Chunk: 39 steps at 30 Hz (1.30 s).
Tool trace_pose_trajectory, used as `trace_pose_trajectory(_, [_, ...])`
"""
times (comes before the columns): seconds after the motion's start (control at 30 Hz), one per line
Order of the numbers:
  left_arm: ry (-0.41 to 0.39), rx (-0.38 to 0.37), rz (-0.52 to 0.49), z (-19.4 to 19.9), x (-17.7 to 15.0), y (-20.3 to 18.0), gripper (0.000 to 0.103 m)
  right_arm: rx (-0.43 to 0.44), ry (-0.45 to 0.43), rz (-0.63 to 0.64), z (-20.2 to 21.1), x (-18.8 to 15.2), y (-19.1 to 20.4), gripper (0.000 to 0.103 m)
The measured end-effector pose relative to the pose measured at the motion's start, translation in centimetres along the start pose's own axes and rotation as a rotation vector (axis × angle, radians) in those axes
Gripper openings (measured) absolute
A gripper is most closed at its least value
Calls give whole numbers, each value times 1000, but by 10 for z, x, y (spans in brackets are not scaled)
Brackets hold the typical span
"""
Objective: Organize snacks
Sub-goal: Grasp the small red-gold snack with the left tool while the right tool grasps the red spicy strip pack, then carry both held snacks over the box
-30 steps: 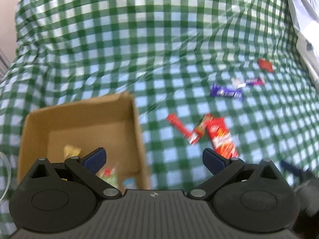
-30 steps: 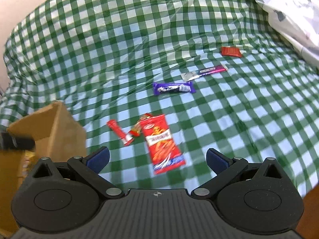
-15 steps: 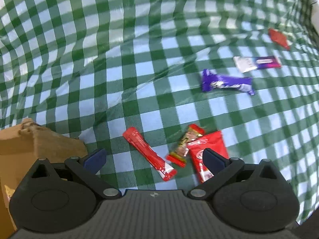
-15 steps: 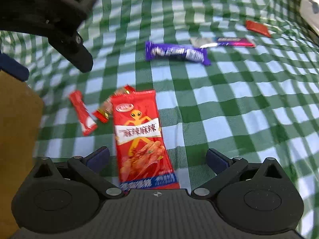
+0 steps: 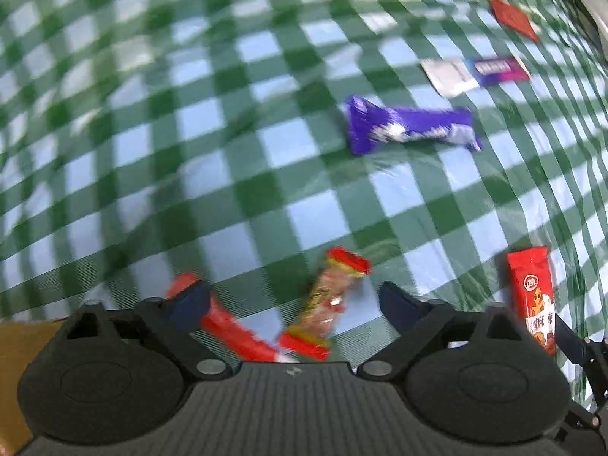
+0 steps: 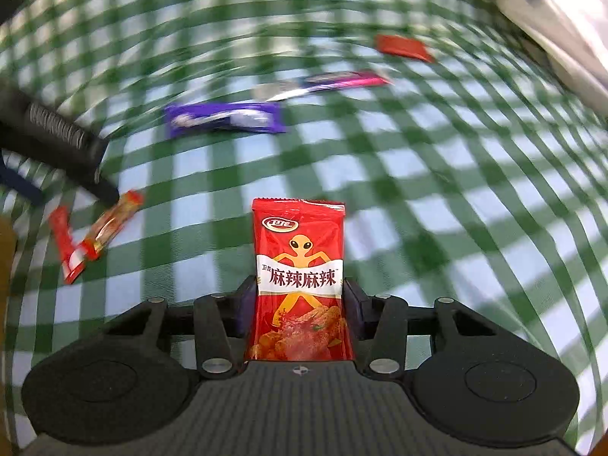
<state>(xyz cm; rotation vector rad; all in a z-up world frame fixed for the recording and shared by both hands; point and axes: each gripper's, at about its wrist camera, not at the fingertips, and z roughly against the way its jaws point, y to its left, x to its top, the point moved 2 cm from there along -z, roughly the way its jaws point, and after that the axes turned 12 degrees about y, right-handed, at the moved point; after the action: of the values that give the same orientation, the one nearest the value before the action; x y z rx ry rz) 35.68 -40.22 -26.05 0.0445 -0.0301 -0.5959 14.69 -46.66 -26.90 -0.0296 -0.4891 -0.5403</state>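
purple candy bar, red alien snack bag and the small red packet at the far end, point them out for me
purple candy bar [image 5: 410,129], left wrist view, middle of the wrapper
red alien snack bag [image 6: 300,250], right wrist view, on the alien figure
small red packet [image 6: 402,47], right wrist view, centre of the packet

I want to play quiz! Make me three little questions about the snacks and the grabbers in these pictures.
1. True or false: the right gripper is shut on the red alien packet.
2. Which snack lies farthest from the left gripper?
A. purple bar
B. small red packet
C. clear-wrapped sausage stick
3. Fill in: the tablecloth has green and white ____.

Key: 1 true, its fingers press both sides of the packet. 2 B. 3 checks.
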Motion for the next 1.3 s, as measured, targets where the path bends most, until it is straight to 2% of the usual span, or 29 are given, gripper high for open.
trace_pose_trajectory(0.03, [16,-11,-25,-5,2,-5,75,-2,1,1,0,-1,0,50])
trace_pose_trajectory(0.1, [1,-4,-53,-7,1,-11,69,-13,3,14,0,-2,5,51])
trace_pose_trajectory(0.17, [-23,-28,-87,-1,-4,-13,19,-12,9,4,-5,1,3,51])
trace_pose_trajectory(0.27, [-12,-41,-52,11,-16,-7,18,-10,13,-7,-7,6,1,49])
trace_pose_trajectory(0.4, [-76,-96,-20,50,-48,2,18,33,15,-32,16,0,-2,47])
trace_pose_trajectory(0.67, [-214,-186,2,147,-179,16,18,132,-80,4,112,-25,16,47])
trace_pose_trajectory(0.8, [-224,-169,55,171,-243,29,17,208,-81,82,160,-54,37,47])
trace_pose_trajectory(1.03, [-226,-109,168,190,-348,70,17,296,-32,210,214,-116,87,47])
trace_pose_trajectory(1.3, [-274,-105,287,207,-439,114,17,324,-56,368,269,-170,139,47])
